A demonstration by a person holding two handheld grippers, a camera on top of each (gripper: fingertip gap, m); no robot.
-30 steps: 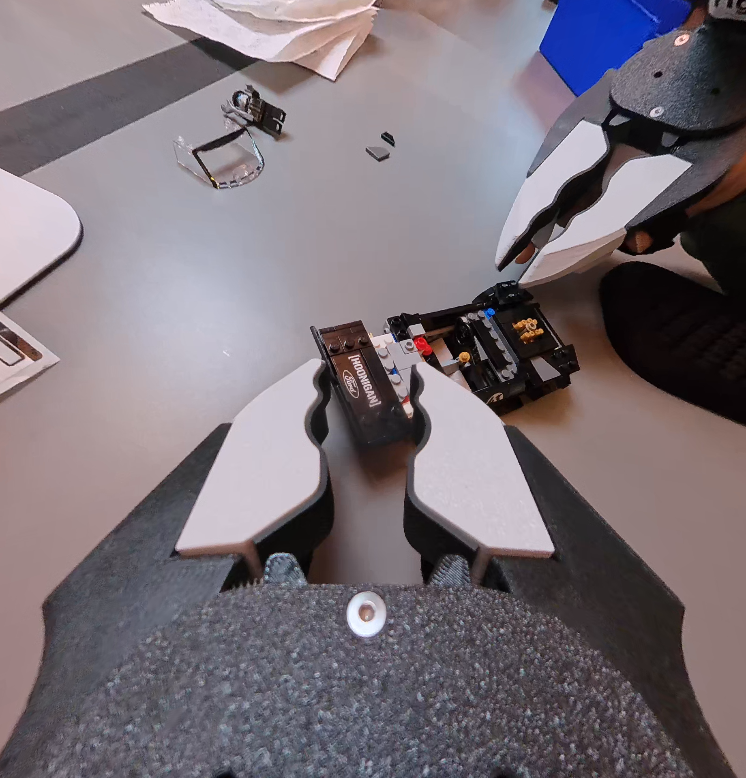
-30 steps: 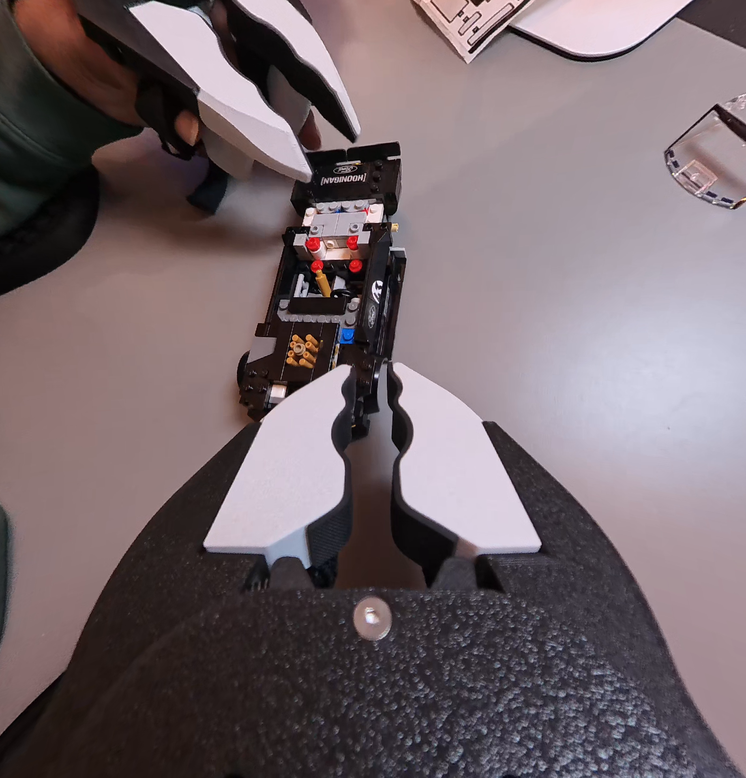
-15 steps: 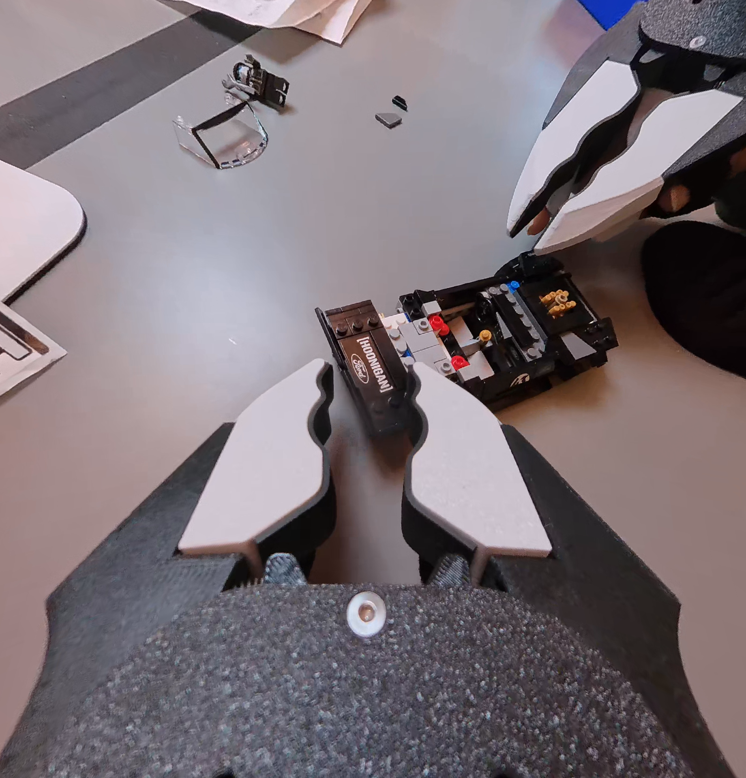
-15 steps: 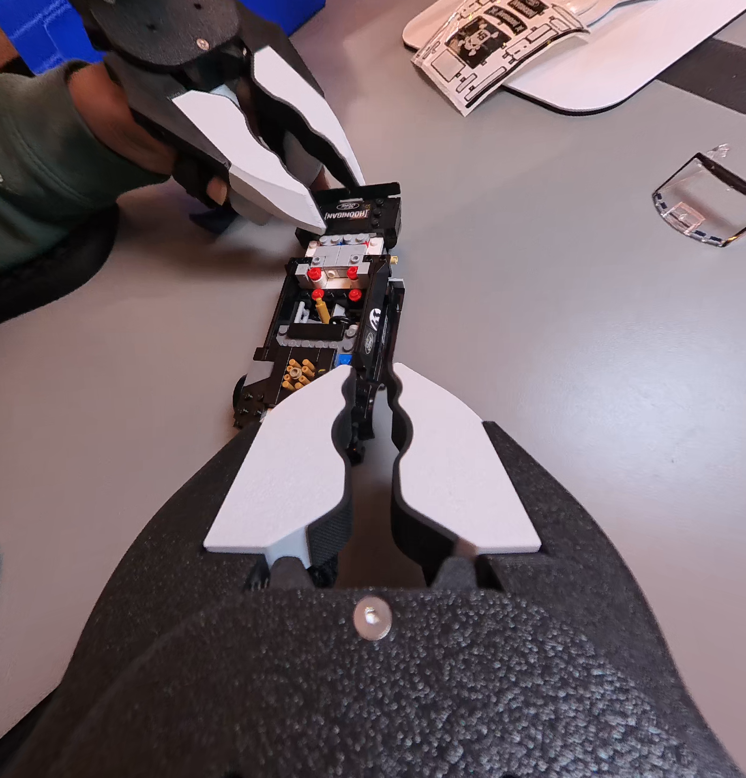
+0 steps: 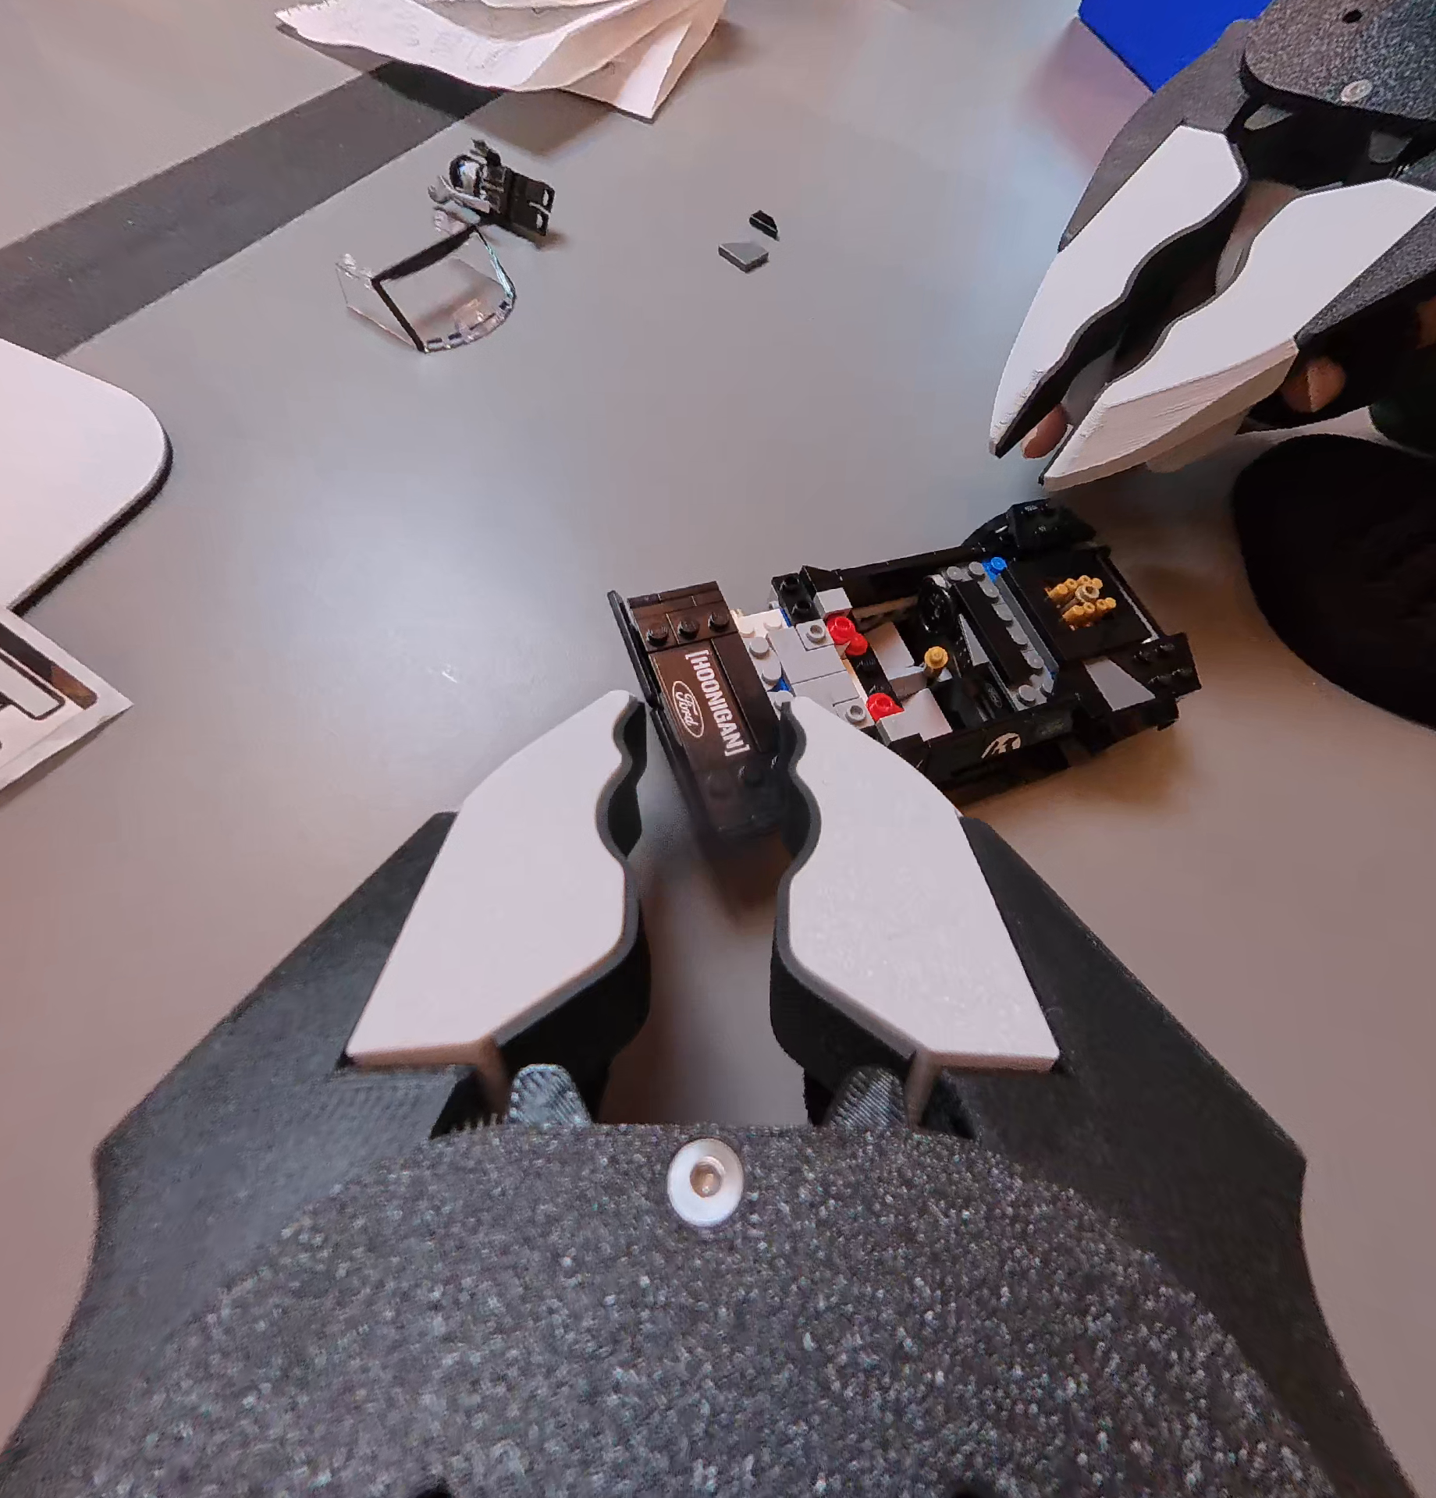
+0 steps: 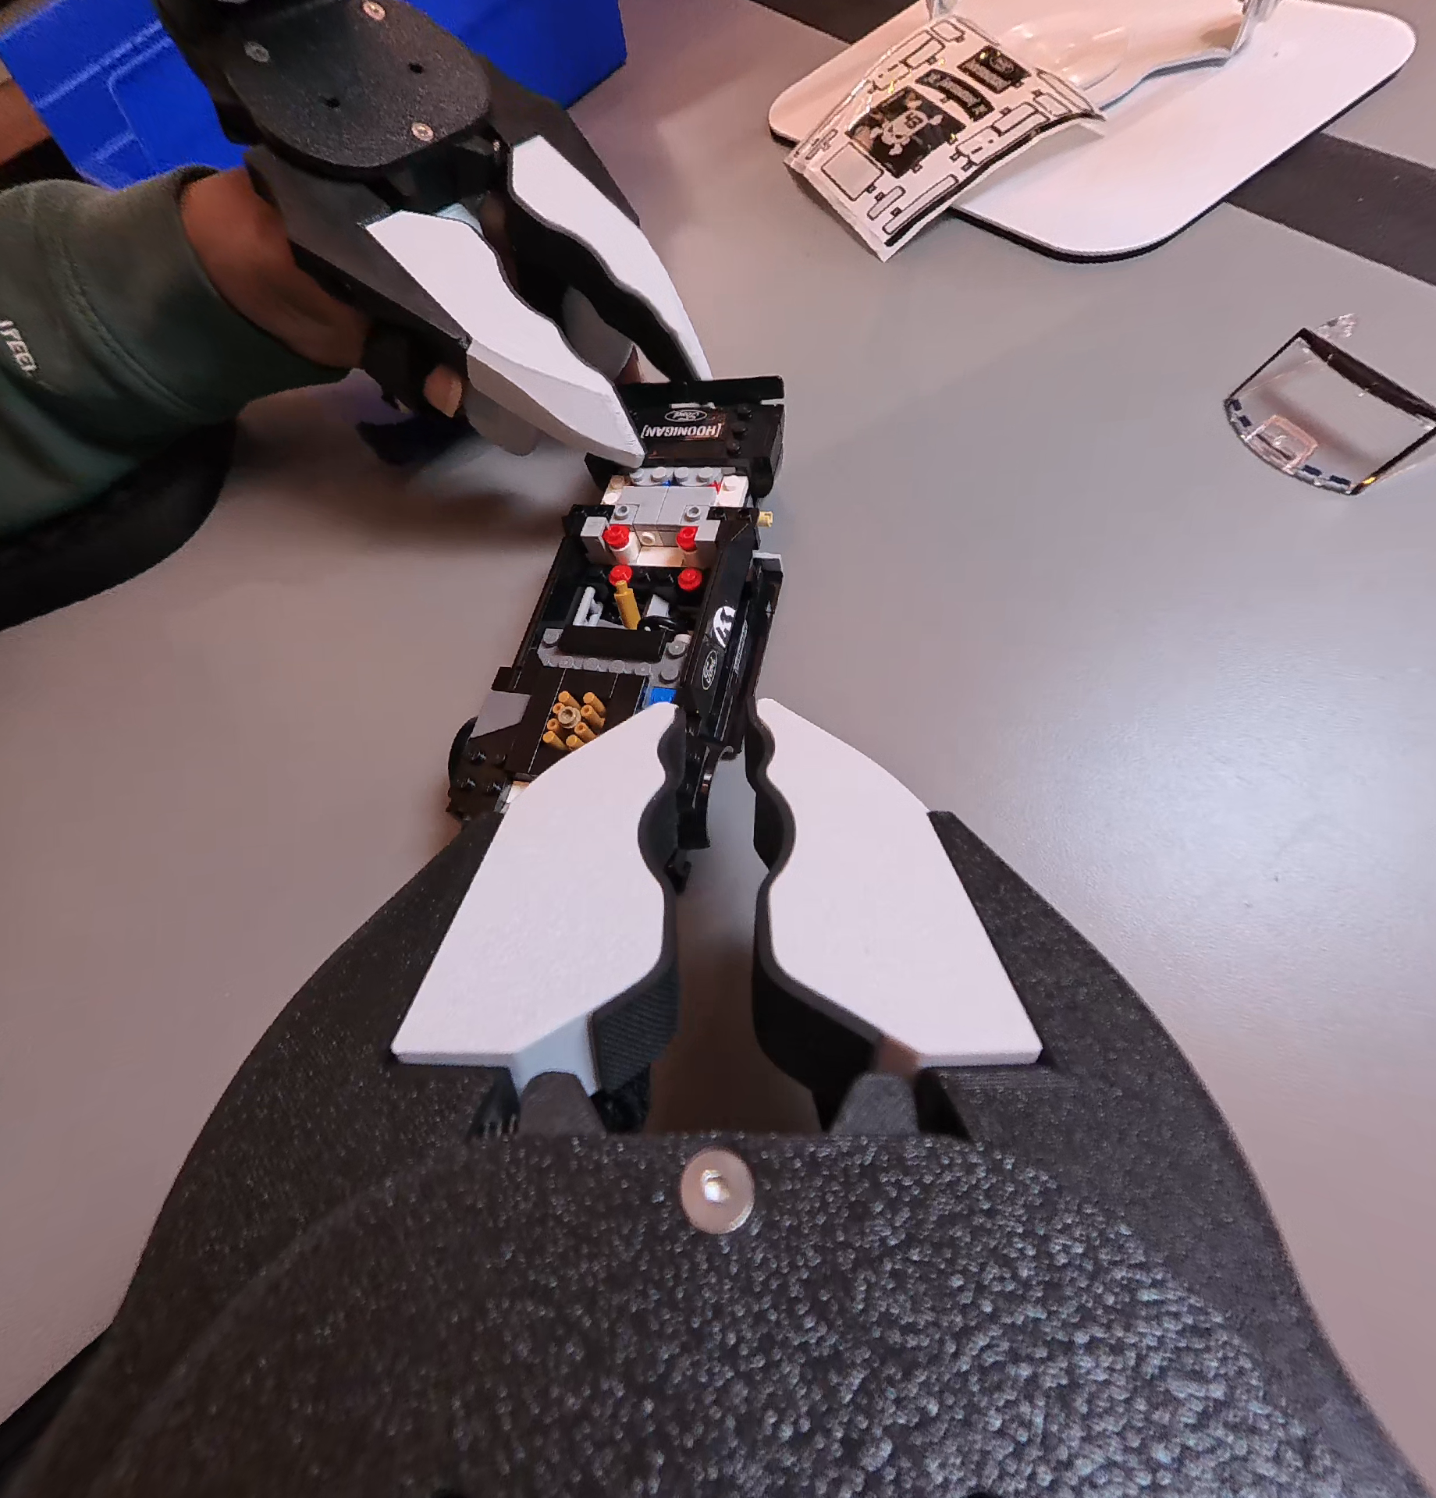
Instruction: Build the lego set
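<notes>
A black lego car [image 5: 901, 673] with grey, red and gold parts lies on the grey table. My left gripper [image 5: 708, 713] is shut across the black printed plate at the car's rear end [image 5: 715, 729]; the right wrist view shows it too [image 6: 666, 413]. My right gripper [image 6: 715, 713] is narrowly open at the car's [image 6: 642, 616] front. The car's black side wall runs between its fingers, and table shows beside the right finger. In the left wrist view it hangs just over the front end [image 5: 1027, 466].
A clear windscreen piece [image 5: 427, 300] [image 6: 1339, 413], a small black sub-assembly [image 5: 496, 194] and two tiny parts [image 5: 743, 255] lie beyond the car. Also in view: paper sheets [image 5: 536, 40], a sticker sheet [image 6: 934, 154], a white pad [image 6: 1185, 146], a blue box [image 6: 90, 105], a black mat [image 5: 1363, 584], a green sleeve [image 6: 74, 348]. Left tips to right tips: about 12 centimeters.
The car's front end has swung slightly away and to the right in the left wrist view, and the right gripper has moved with it. Neither gripper's gap has changed.
</notes>
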